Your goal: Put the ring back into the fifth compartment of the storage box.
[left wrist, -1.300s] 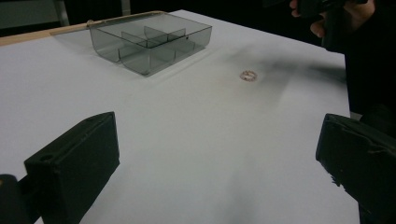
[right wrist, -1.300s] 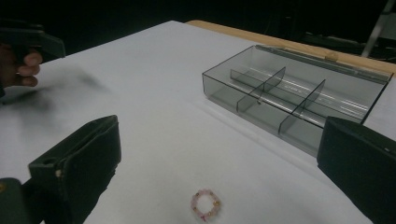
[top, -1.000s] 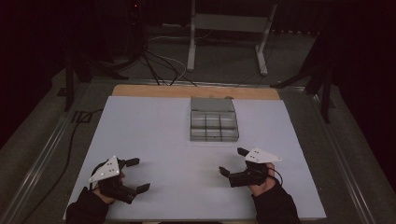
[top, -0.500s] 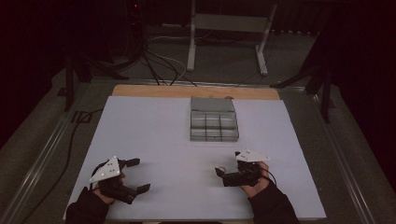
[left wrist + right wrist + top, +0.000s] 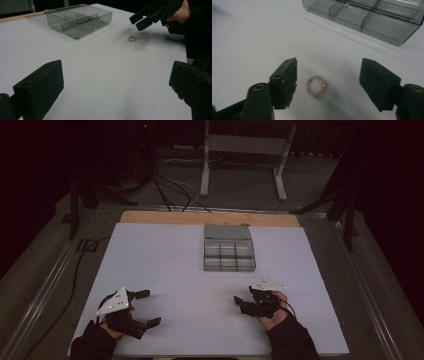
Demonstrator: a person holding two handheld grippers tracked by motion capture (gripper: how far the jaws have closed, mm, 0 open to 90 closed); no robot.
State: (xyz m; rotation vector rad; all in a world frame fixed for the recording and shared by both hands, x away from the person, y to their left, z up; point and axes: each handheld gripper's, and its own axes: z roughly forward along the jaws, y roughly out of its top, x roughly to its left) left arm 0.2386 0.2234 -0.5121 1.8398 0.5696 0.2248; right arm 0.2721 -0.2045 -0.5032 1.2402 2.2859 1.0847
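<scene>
A small ring of pink and gold beads (image 5: 317, 87) lies flat on the white table (image 5: 165, 265), also visible as a pale dot, the ring (image 5: 132, 38). My right gripper (image 5: 328, 75) hovers just over it with a jaw on each side. The jaws have just been closing, and the pads stand clear of the beads. That right gripper (image 5: 241, 304) sits at the near right of the table and appears as the right gripper (image 5: 137, 23) tilted down. My left gripper (image 5: 149, 308) rests at the near left, jaws wide and nothing between them (image 5: 113, 80).
A clear grey compartment box (image 5: 229, 248) stands past the table's middle, its cells looking bare (image 5: 372, 17) (image 5: 77, 20). A wooden strip (image 5: 165, 216) runs along the far edge. Beyond it are a metal stand (image 5: 245, 150) and floor cables (image 5: 170, 190).
The right gripper has shifted a little to the left and its jaws have narrowed around the ring. The left gripper has stayed put.
</scene>
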